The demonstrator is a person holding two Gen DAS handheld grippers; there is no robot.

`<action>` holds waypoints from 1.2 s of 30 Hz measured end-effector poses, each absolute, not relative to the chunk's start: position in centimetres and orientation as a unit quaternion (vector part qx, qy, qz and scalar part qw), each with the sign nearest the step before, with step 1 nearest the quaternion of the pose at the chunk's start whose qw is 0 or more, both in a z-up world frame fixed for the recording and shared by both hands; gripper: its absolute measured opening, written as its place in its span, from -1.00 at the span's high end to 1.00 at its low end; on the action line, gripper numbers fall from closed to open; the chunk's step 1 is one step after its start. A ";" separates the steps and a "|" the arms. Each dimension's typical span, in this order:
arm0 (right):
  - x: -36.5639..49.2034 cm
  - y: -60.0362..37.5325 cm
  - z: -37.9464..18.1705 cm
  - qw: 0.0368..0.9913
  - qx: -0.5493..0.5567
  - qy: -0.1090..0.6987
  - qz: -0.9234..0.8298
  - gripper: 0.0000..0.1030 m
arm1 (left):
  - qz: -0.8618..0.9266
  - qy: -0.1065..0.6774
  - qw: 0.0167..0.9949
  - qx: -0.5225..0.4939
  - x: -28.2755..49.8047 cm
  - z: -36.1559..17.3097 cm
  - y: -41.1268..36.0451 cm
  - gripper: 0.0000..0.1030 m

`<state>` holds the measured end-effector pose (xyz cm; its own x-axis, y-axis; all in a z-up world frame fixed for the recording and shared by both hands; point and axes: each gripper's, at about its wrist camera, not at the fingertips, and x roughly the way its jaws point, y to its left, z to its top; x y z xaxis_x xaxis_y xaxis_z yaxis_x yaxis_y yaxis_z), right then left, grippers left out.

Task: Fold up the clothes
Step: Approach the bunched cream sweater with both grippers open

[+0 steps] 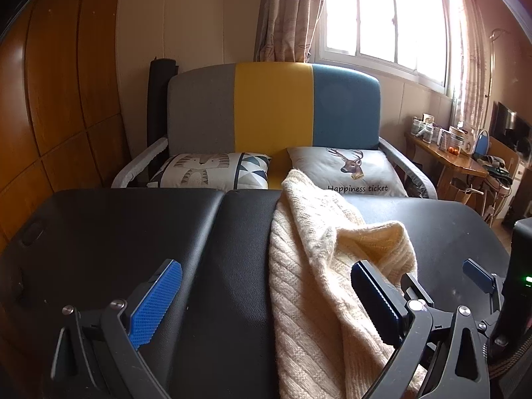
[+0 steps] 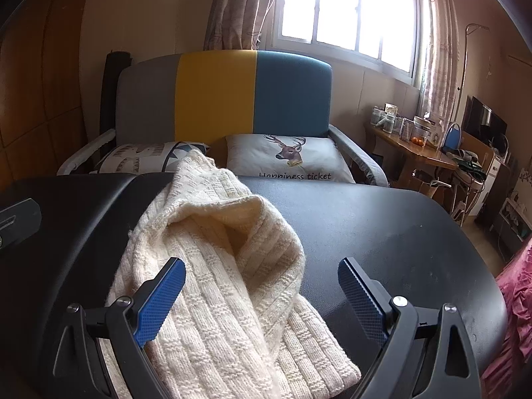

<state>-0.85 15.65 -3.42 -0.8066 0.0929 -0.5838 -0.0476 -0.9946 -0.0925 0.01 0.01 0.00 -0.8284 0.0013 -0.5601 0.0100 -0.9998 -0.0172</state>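
Cream sweater (image 2: 212, 266) lies bunched on black table (image 2: 382, 232); left gripper (image 1: 266, 302) and right gripper (image 2: 262, 296) both released, spread over sweater

The near end of the cream knitted garment (image 1: 319, 266) runs off the bottom edge in both wrist views, so its full shape cannot be told. Its far end hides part of the deer cushion (image 2: 289, 159), covering the start of the printed words. In the left wrist view, 1 finger (image 1: 375, 299) of the left gripper (image 1: 266, 302) covers part of the knit. The black padded table (image 1: 116, 232) is cut off at the left and bottom. Jars and boxes on the wooden side table (image 2: 415, 153) are too small to identify. Pink fabric (image 2: 512, 316) at the right edge is only partly in frame. The window (image 2: 345, 10) is overexposed; nothing outside shows.
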 end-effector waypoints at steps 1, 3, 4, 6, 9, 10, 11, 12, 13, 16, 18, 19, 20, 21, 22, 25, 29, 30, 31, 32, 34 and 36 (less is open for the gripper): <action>-1.0 15.6 -3.3 0.037 -0.309 -0.037 0.950 -0.84 | -0.956 0.008 0.004 0.292 0.1 0.0 0.1 -0.99; -1.3 15.7 -3.1 0.036 -0.310 -0.037 0.949 -0.84 | -0.957 0.003 0.006 0.290 0.1 0.0 0.3 -0.99; -1.4 15.9 -3.2 0.035 -0.313 -0.035 0.948 -0.84 | -0.956 0.003 0.006 0.292 0.1 0.0 0.3 -0.99; -1.4 16.1 -3.8 0.033 -0.316 -0.033 0.948 -0.84 | -0.952 0.012 -0.001 0.305 -0.1 -0.4 0.1 -0.99; -1.1 16.6 -4.5 0.027 -0.320 -0.026 0.947 -0.84 | -0.949 0.014 -0.005 0.315 -0.2 -1.0 0.2 -0.99; -1.0 16.8 -4.7 0.024 -0.322 -0.022 0.946 -0.84 | -0.947 0.012 -0.008 0.320 -0.3 -1.1 0.2 -0.99; -1.0 17.1 -5.1 0.020 -0.326 -0.016 0.945 -0.84 | -0.946 0.011 -0.011 0.324 -0.4 -1.3 0.2 -0.99; -1.2 17.5 -5.6 0.010 -0.332 -0.003 0.943 -0.84 | -0.944 0.011 -0.016 0.330 -0.5 -1.6 0.2 -0.99; -1.3 18.0 -5.9 -0.004 -0.339 0.013 0.941 -0.84 | -0.939 0.017 -0.027 0.341 -0.7 -2.1 0.2 -0.99; -1.6 20.1 -7.3 -0.052 -0.366 0.086 0.925 -0.84 | -0.924 0.036 -0.061 0.375 -1.3 -3.6 0.0 -0.99; -1.5 21.6 -8.3 -0.091 -0.383 0.140 0.909 -0.84 | -0.905 0.063 -0.088 0.411 -1.8 -5.3 -0.4 -0.99; -1.5 22.5 -8.8 -0.104 -0.392 0.166 0.899 -0.84 | -0.893 0.081 -0.100 0.431 -2.1 -6.3 -0.7 -0.99; -1.4 23.5 -9.3 -0.114 -0.399 0.193 0.889 -0.84 | -0.883 0.096 -0.110 0.447 -2.3 -7.2 -1.0 -0.99; -1.3 24.5 -9.9 -0.124 -0.406 0.219 0.879 -0.84 | -0.873 0.109 -0.118 0.461 -2.5 -8.0 -1.3 -0.99; -1.1 25.5 -10.4 -0.131 -0.410 0.246 0.869 -0.84 | -0.866 0.121 -0.124 0.469 -2.4 -8.6 -1.7 -0.99; -0.8 28.1 -11.0 -0.091 -0.413 0.275 0.863 -0.85 | -0.866 0.129 -0.122 0.467 -1.6 -9.4 -2.5 -0.99; 0.1 28.8 -10.4 0.005 -0.419 0.205 0.884 -0.85 | -0.878 0.109 -0.111 0.453 -0.8 -9.3 -2.6 -0.99; 0.5 28.8 -10.2 0.016 -0.413 0.193 0.890 -0.85 | -0.879 0.107 -0.109 0.453 -1.1 -9.4 -2.8 -0.99; 0.8 28.7 -9.9 0.025 -0.409 0.179 0.894 -0.85 | -0.879 0.105 -0.108 0.453 -1.3 -9.4 -3.0 -0.99; 1.1 28.4 -9.7 0.032 -0.407 0.163 0.898 -0.85 | -0.879 0.103 -0.108 0.454 -1.3 -9.3 -3.2 -0.99; 1.3 27.5 -9.2 0.042 -0.400 0.133 0.906 -0.85 | -0.880 0.099 -0.109 0.451 -1.2 -9.2 -3.4 -0.99; 1.5 26.5 -8.7 0.046 -0.393 0.104 0.912 -0.85 | -0.883 0.088 -0.108 0.447 -1.0 -8.8 -3.3 -0.99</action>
